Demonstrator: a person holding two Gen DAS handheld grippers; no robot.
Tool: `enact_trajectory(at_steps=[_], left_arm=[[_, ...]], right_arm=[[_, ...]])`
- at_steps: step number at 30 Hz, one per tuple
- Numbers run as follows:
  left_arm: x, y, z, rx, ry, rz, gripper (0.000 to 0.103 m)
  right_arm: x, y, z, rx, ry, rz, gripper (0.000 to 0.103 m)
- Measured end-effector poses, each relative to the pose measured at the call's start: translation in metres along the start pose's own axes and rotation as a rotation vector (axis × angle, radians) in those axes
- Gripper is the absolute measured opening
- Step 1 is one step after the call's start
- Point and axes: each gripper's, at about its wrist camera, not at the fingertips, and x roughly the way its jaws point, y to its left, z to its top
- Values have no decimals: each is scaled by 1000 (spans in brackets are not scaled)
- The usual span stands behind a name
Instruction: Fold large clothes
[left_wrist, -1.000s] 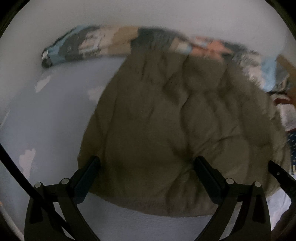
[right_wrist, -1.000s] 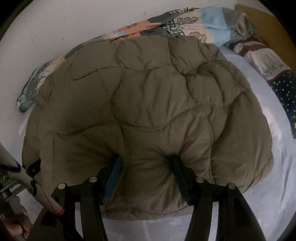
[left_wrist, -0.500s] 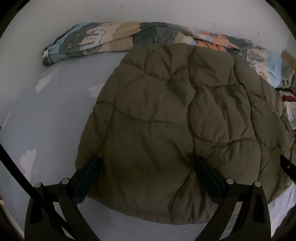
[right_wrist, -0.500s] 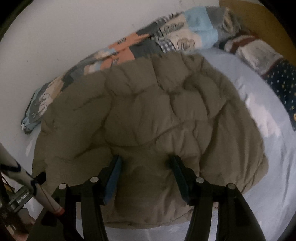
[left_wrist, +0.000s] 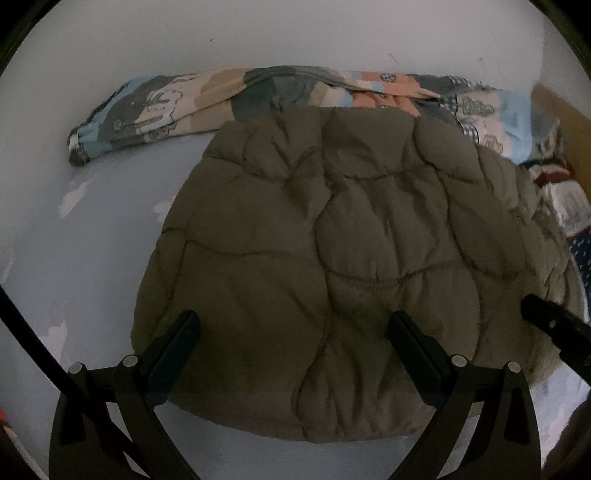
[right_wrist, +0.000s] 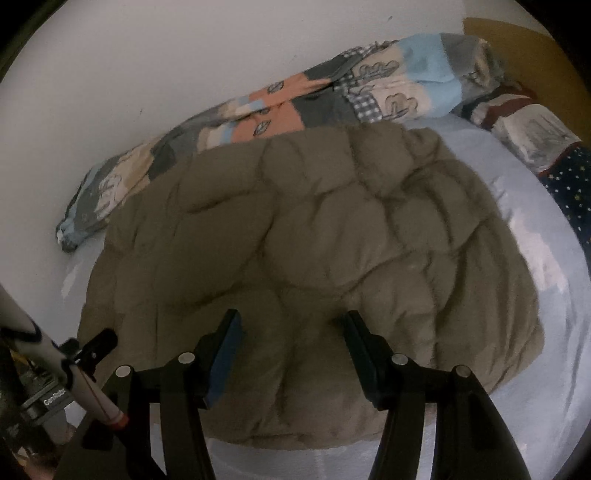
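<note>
Jacket (left_wrist: 332, 266) lies in a folded bundle on bed (left_wrist: 92, 258); both hand-held grippers (left_wrist: 293, 332) (right_wrist: 291, 328) released, nothing held — prob. near done.

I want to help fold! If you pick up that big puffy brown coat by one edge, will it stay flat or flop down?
Probably flop: the brown coat is soft quilted padding, already creased and bulging. It likely weighs little for its bulk, being puffy. Its smooth shell may slip on the pale sheet.
</note>
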Motion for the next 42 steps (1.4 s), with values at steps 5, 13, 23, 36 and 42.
enact_trajectory(at_steps=[5, 13, 23, 36, 42], left_arm=[[-3, -6, -1, 32, -34, 23, 102], [-15, -17, -1, 80, -94, 23, 101], [-19, -34, -5, 179, -153, 67, 101], [-16, -38, -6, 201, -148, 76, 101], [-16, -37, -6, 198, -144, 71, 101]], right_arm=[[5, 5, -3, -29, 23, -9, 63], [-17, -7, 7, -5, -69, -33, 63], [-2, -33, 6, 82, 7, -63, 63], [12, -30, 0, 71, 56, -65, 68], [4, -32, 3, 89, 31, -55, 68]])
